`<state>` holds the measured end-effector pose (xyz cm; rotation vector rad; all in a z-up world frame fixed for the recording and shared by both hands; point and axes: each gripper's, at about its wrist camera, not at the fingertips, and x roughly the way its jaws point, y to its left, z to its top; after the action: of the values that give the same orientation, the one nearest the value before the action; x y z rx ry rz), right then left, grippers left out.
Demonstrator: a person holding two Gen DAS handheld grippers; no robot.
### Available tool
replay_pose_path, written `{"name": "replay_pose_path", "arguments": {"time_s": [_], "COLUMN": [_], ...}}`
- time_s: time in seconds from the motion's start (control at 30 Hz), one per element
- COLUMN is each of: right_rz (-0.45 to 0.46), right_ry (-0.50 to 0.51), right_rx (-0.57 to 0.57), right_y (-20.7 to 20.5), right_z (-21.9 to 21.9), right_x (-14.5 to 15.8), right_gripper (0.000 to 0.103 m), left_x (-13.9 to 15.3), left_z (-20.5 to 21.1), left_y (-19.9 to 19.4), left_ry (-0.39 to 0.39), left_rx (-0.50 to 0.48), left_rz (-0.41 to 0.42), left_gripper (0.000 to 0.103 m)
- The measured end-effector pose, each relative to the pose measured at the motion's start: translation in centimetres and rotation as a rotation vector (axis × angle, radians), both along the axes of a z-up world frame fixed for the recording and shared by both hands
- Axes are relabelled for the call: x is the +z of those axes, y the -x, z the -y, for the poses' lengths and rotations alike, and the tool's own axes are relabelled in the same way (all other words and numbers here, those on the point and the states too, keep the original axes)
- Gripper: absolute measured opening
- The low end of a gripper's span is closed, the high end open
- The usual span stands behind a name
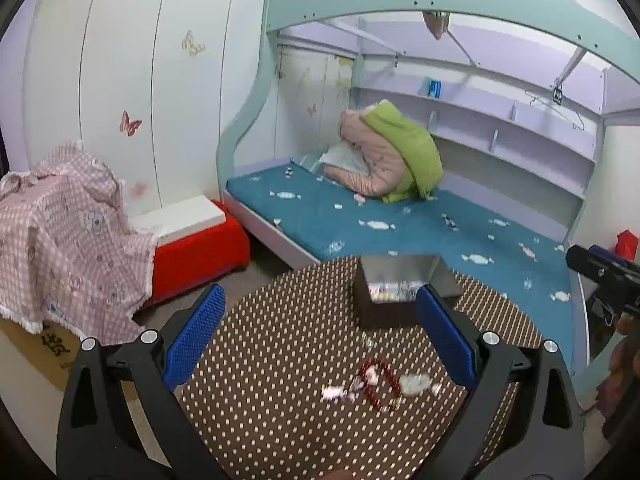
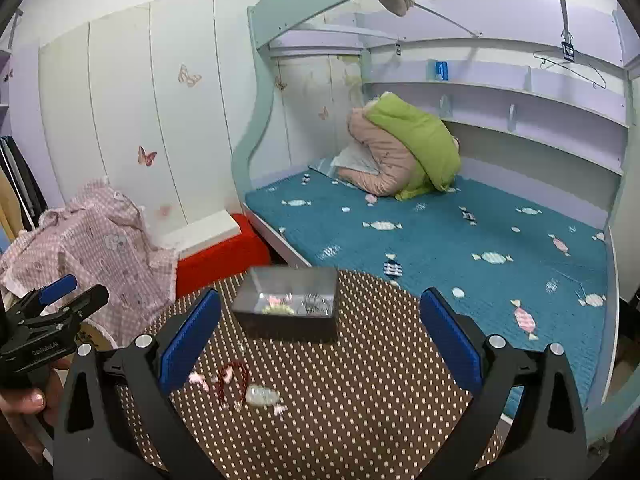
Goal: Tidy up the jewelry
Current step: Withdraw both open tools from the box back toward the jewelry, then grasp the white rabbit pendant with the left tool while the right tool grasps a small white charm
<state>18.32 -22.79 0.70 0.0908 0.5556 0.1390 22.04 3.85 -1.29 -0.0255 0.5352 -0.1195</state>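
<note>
A dark open box (image 1: 400,296) (image 2: 288,308) with several small jewelry pieces inside stands at the far side of a round table with a brown dotted cover (image 1: 280,360) (image 2: 360,380). A red bead bracelet (image 1: 378,384) (image 2: 232,384) and small pale pieces (image 1: 416,382) (image 2: 262,395) lie loose on the cover, nearer me than the box. My left gripper (image 1: 320,332) is open and empty above the table, the bracelet between its fingers. My right gripper (image 2: 320,340) is open and empty; the bracelet lies by its left finger (image 2: 188,344).
A bed with a teal cover (image 1: 400,220) (image 2: 440,232) stands behind the table, with bundled pink and green bedding (image 1: 392,156) (image 2: 400,148). A red and white box (image 1: 200,240) and a pink checked cloth (image 1: 64,232) are to the left.
</note>
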Motion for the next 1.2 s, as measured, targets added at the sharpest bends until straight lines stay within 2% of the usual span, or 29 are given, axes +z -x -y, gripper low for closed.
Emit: {"name": "replay_pose_path", "arguments": {"time_s": [0.2,0.43,0.63,0.83,0.87,0.9,0.97,1.13,1.2], "right_rz": [-0.086,-0.173,-0.231,-0.269,-0.274,-0.279,-0.287,-0.303,-0.315], "right_ry": [-0.002,-0.005,-0.008,-0.009,-0.009,-0.009,-0.010,-0.009,-0.008], "right_rx": [0.008,0.006,0.005,0.022,0.023,0.025,0.029,0.039,0.051], "right_y": [0.6,-0.1,-0.8,-1.4,-1.5,-1.7,-1.8,-2.0,-2.2], "right_z": [0.1,0.2,0.2,0.0,0.0,-0.1,-0.1,-0.2,-0.4], "right_x": [-3.4,-6.5,-8.6,-9.9,-10.1,-10.2,-10.5,-11.1,-11.5], "right_gripper": [0.096,0.096,0.096,0.096,0.096,0.096,0.096,0.096,0.096], "left_x": [-5.4,-11.3,-15.0,-16.9,-17.2,-17.5,-17.7,-17.4,-17.2], "left_z": [0.7,1.8,2.0,2.7,2.8,2.9,3.1,3.3,3.4], "left_y": [0.2,-1.3,-3.8,-5.3,-5.5,-5.7,-5.9,-5.9,-6.0], "left_ry": [-0.058,-0.096,-0.113,-0.104,-0.100,-0.096,-0.097,-0.089,-0.086], "left_rx": [-0.012,-0.007,0.018,0.027,0.024,0.018,0.011,-0.022,-0.039], "left_rz": [-0.091,-0.203,-0.291,-0.355,-0.364,-0.377,-0.382,-0.371,-0.368], "left_gripper": [0.096,0.096,0.096,0.094,0.088,0.075,0.072,0.050,0.035]}}
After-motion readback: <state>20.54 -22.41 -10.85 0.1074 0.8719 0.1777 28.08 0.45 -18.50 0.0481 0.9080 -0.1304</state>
